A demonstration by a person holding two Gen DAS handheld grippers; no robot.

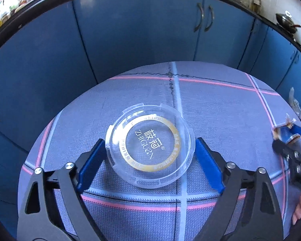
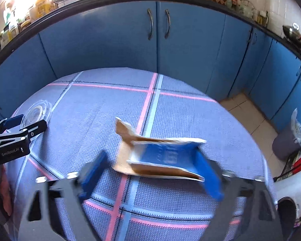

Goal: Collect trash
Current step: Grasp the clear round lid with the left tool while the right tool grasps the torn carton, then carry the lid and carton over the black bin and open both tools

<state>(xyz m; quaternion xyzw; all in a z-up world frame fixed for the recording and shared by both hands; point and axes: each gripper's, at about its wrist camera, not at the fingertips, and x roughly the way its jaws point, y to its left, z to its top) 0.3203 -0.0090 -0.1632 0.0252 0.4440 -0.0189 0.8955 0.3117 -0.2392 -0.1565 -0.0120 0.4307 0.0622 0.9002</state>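
Only in the left wrist view: clear print on the transparent round lid point(image 1: 150, 146), lying flat on the blue-grey checked mat point(image 1: 220, 104), with "ZHIGUAN" and two large Chinese characters in white inside a gold ring whose small lettering stays too fine to read. Left gripper point(image 1: 150, 154) spread wide, blue fingers point(image 1: 91, 164) at 9 and 3 o'clock of the lid, close against its rim, contact not certain. Only in the right wrist view: torn cardboard box point(image 2: 160, 156), blue and white outside, brown inside, motion-blurred, print on its blue panel illegible; grey trash bin point(image 2: 287, 140) with a pale liner on the tiled floor at 3 o'clock, past the mat's edge. Right gripper point(image 2: 150, 170) spread, angled down over the mat, far-side finger point(image 2: 208, 174) against the box's end, near-side finger apart from it. Seen from the right, at 9 o'clock, the left tool's black body marked "GenRobot.AI". Blue cupboard doors point(image 2: 158, 46) behind.
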